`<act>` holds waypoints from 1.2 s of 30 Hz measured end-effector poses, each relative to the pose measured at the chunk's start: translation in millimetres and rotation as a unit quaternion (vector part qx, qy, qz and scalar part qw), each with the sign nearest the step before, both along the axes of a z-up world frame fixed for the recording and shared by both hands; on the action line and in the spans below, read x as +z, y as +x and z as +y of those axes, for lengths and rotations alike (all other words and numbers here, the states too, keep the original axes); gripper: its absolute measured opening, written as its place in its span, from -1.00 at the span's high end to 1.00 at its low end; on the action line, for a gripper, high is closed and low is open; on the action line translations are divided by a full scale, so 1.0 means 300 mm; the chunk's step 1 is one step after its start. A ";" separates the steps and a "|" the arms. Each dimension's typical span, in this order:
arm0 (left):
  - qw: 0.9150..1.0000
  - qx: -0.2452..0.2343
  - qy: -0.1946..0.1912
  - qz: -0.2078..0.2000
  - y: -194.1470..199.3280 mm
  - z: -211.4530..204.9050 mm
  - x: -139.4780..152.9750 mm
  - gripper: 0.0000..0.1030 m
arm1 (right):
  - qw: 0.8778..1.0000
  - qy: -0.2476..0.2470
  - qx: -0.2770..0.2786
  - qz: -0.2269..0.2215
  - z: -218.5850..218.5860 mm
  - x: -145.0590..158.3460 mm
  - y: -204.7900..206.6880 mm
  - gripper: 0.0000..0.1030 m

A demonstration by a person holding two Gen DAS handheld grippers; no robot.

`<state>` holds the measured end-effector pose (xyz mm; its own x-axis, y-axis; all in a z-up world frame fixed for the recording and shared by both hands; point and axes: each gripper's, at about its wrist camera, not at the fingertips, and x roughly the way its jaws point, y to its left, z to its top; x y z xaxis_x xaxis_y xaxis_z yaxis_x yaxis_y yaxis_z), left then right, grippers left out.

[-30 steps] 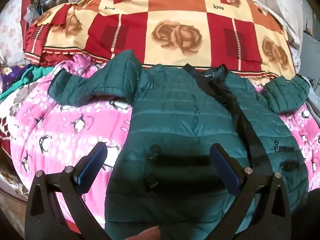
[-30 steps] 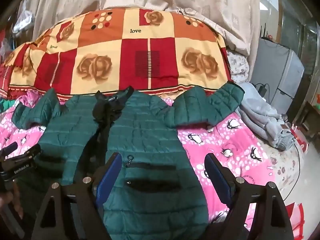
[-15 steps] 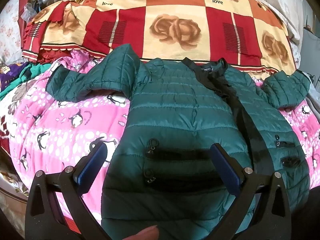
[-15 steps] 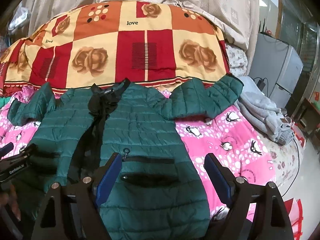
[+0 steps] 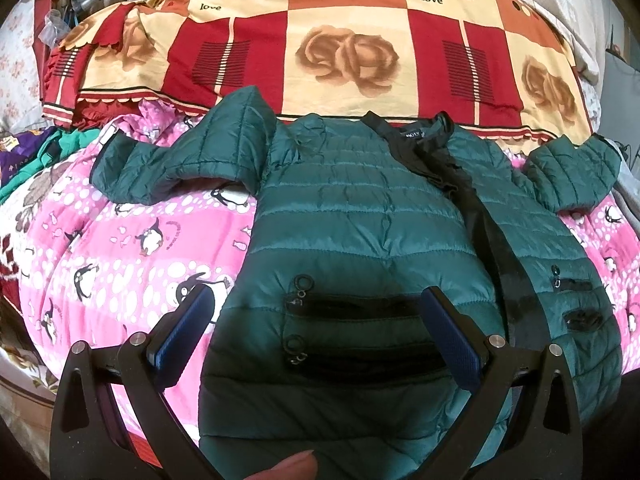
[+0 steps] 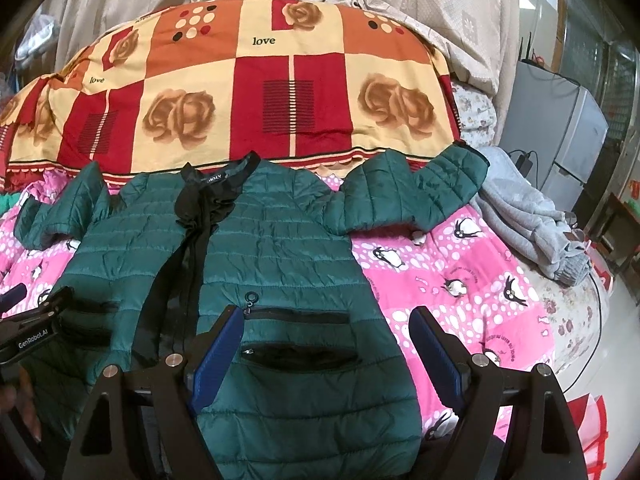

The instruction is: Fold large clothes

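Observation:
A dark green quilted jacket (image 5: pixel 360 216) lies front up and spread flat on a pink penguin blanket (image 5: pixel 132 248), both sleeves out to the sides, black zipper strip down the middle. It also shows in the right wrist view (image 6: pixel 272 248). My left gripper (image 5: pixel 318 320) is open and empty, hovering over the jacket's left lower front by the zip pockets. My right gripper (image 6: pixel 326 340) is open and empty above the right lower front and pocket. The left gripper's body shows at the left edge of the right wrist view (image 6: pixel 32 332).
A red, orange and cream rose-patterned quilt (image 5: pixel 340 48) is piled behind the jacket. A grey garment (image 6: pixel 528 216) lies at the bed's right edge, with a grey cabinet (image 6: pixel 560 132) beyond. Clothes are heaped at the far left (image 5: pixel 32 160).
Both grippers have moved forward and a little lower over the jacket's lower front. The jacket has not moved and both stay open.

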<state>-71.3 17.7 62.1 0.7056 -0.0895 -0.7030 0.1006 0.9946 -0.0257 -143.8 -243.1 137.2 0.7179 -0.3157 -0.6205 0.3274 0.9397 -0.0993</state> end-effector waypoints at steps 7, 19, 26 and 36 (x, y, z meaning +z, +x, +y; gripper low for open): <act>1.000 -0.002 0.003 0.003 0.002 -0.008 -0.002 -0.99 | 1.000 -0.018 -0.001 -0.005 0.002 -0.006 0.002 -0.61; 1.000 -0.005 0.001 0.002 0.000 -0.017 -0.003 -0.99 | 1.000 -0.001 0.003 0.012 0.007 -0.026 0.019 -0.61; 1.000 -0.006 -0.014 0.002 -0.006 -0.013 0.020 -0.99 | 1.000 0.005 0.003 0.008 0.012 -0.029 0.019 -0.61; 1.000 -0.013 -0.028 -0.001 -0.011 -0.022 0.059 -0.99 | 1.000 0.003 0.005 0.019 0.016 -0.058 0.029 -0.61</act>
